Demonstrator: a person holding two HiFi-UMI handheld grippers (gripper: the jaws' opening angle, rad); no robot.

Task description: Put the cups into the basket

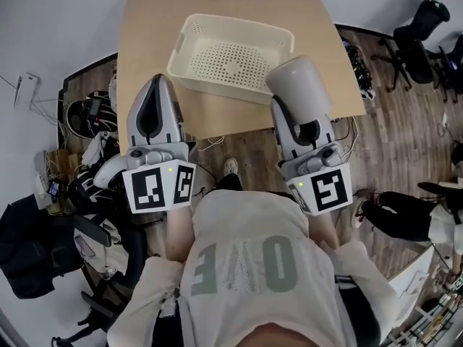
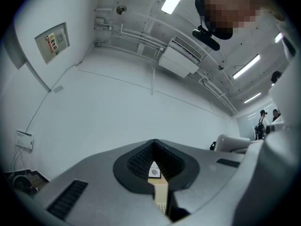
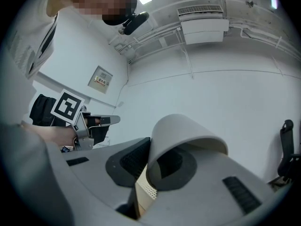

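Wood surface (image 1: 145,42), white-walled room. Head view: cream perforated basket (image 1: 239,22), empty. Grey cup (image 1: 300,89) sits at the basket's near right corner, in the right gripper (image 1: 293,118). Left gripper (image 1: 155,92) is near the basket's near left corner.

Left gripper view: jaws pressed together, nothing between. Wall notice (image 2: 52,40) unreadable.

Right gripper view: jaws clamp the cup's wall, mouth facing the cam.
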